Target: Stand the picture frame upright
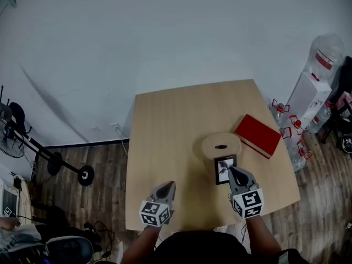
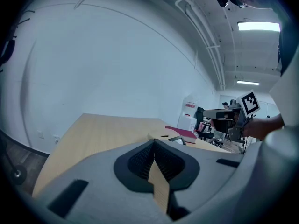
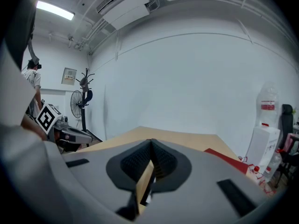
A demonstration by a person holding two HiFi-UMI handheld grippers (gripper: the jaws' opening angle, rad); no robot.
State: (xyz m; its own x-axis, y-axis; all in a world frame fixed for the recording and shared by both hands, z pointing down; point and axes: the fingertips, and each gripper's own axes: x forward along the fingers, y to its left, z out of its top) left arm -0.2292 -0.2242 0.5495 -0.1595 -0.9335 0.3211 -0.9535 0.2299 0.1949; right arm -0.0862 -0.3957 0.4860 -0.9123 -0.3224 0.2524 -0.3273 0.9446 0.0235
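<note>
Head view: picture frame (image 1: 222, 171) sits on the table (image 1: 165, 125) at its near right, just at 6 o'clock of a round wooden block (image 1: 221, 143). Its long axis runs 12 to 6, top edge toward the block, picture face turned up at the camera. I can't tell whether it lies flat or leans on the block. A red book (image 1: 258, 135) lies at 2 o'clock of the block.

Right gripper (image 1: 231, 170): I read the jaws as pressed together, tip at the frame's 3 o'clock edge. I can't confirm from its own view that the frame is caught between them.

Left gripper (image 1: 170, 185): jaws together on nothing, low over bare table well off at the frame's 9 o'clock.
</note>
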